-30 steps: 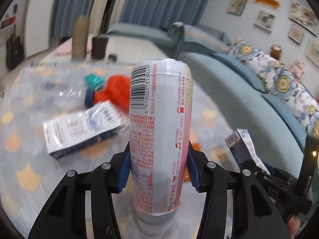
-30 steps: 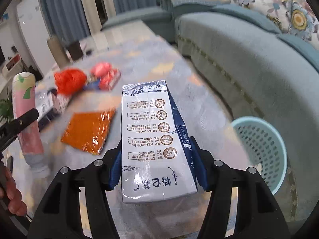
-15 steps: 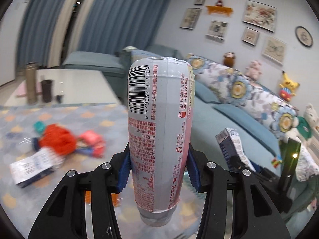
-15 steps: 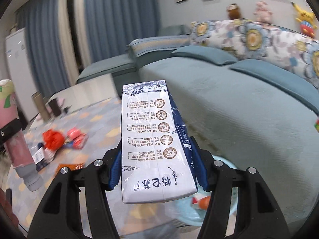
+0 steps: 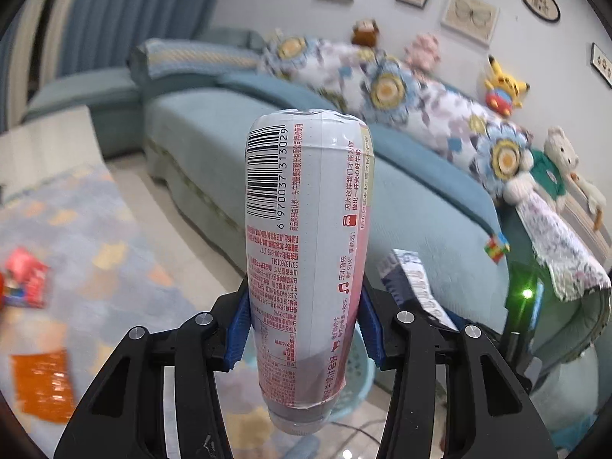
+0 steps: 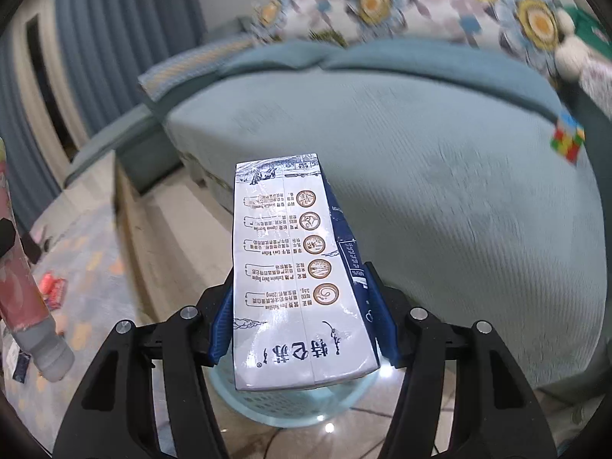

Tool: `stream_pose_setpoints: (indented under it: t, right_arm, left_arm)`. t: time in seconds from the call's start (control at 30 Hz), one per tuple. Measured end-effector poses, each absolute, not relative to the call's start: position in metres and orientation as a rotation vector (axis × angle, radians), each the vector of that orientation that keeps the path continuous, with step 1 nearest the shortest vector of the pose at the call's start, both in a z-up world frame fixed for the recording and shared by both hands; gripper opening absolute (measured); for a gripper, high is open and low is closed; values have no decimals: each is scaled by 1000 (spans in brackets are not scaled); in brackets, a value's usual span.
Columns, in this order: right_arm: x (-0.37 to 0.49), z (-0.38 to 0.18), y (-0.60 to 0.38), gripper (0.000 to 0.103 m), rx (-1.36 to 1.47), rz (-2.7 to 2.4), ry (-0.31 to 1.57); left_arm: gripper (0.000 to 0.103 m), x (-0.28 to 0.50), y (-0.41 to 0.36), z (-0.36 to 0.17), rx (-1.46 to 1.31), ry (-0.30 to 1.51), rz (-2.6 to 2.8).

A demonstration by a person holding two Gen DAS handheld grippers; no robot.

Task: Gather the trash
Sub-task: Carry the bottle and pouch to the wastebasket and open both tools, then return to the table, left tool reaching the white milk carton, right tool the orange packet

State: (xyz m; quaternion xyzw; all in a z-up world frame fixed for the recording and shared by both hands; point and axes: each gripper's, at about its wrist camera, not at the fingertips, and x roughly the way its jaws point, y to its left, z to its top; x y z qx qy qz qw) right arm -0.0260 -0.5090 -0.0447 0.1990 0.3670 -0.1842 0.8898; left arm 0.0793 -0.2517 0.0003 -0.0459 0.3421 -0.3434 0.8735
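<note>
While the left tool is clenching a pink bottle, the right tool is gripping a milk carton above the blue basket.

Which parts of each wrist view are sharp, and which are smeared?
Left wrist view: barcoded pink-and-white plastic bottle sharp, rug litter and sofa cushions smeared. Right wrist view: white-and-navy milk carton crisp, teal sofa streaked, floor glare beside pale blue mesh basket.
</note>
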Motion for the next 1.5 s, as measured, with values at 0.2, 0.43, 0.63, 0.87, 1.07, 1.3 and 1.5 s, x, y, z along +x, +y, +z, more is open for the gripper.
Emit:
stream_pose_setpoints:
  t: [0.2, 0.43, 0.63, 0.87, 1.07, 1.3, 1.5]
  right_arm:
    - [-17, -104, -530, 57, 555, -375, 932]
    - [-11, -148, -527, 57, 625, -336, 1060]
    - [-5, -159, -528, 57, 643, -318, 1088]
    - [-1, -164, -527, 58, 697, -280, 1098]
    - [-5, -149, -525, 58, 695, -258, 1054]
    - [-5, -109, -502, 58, 610, -199, 963]
    - [-4, -65, -462, 58, 493, -97, 856]
  left_arm:
    - [47, 99, -281, -57, -96, 880, -786]
    - [47, 105, -297, -93, -33, 964, -765]
    - [47, 105, -299, -100, 9, 972, -761]
    - [62, 104, -291, -96, -22, 964, -756]
    - [62, 100, -273, -81, -59, 927, -761]
    - [62, 86, -241, -56, -95, 851, -750]
    - [62, 73, -193, -34, -125, 786, -686]
